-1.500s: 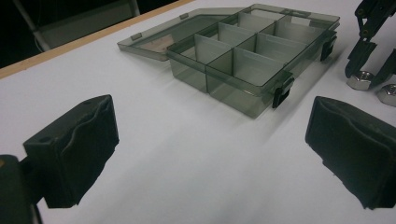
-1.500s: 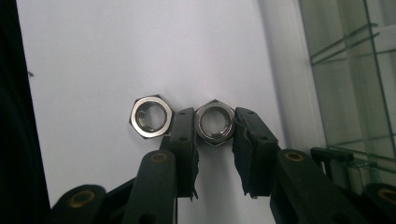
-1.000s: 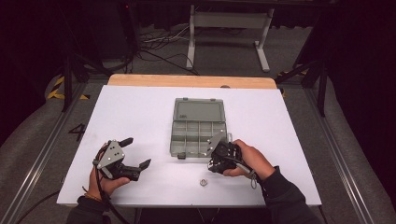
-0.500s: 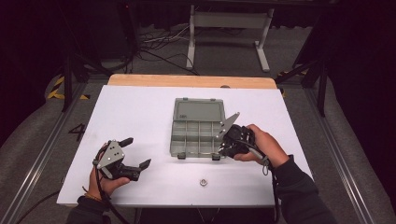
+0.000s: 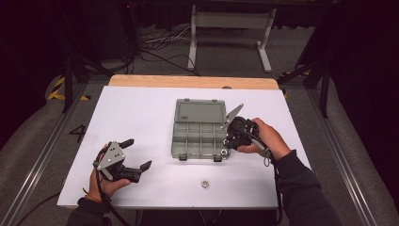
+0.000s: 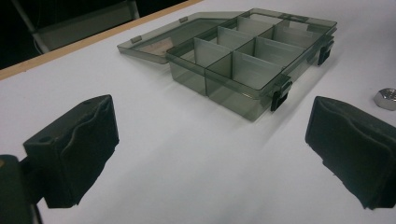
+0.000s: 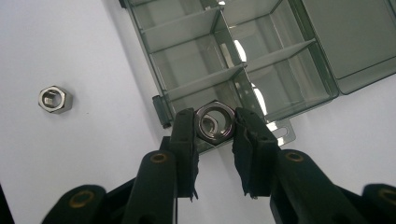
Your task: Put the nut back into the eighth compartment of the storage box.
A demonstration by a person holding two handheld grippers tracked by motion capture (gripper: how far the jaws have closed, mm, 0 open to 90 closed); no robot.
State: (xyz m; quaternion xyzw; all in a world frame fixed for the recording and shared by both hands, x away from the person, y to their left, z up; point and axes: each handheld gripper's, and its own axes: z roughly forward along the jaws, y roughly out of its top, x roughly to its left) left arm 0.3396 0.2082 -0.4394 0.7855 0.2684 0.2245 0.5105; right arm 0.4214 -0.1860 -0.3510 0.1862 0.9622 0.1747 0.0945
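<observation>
Open compartment box point(image 5: 200, 134) mid-table, loose nut point(image 5: 204, 183) in front of it

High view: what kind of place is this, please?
Probably a lab or workshop set up for recording, not a home: a white table on a metal frame, loose cables on grey carpet, dark surroundings, and hand-held grippers.
</observation>
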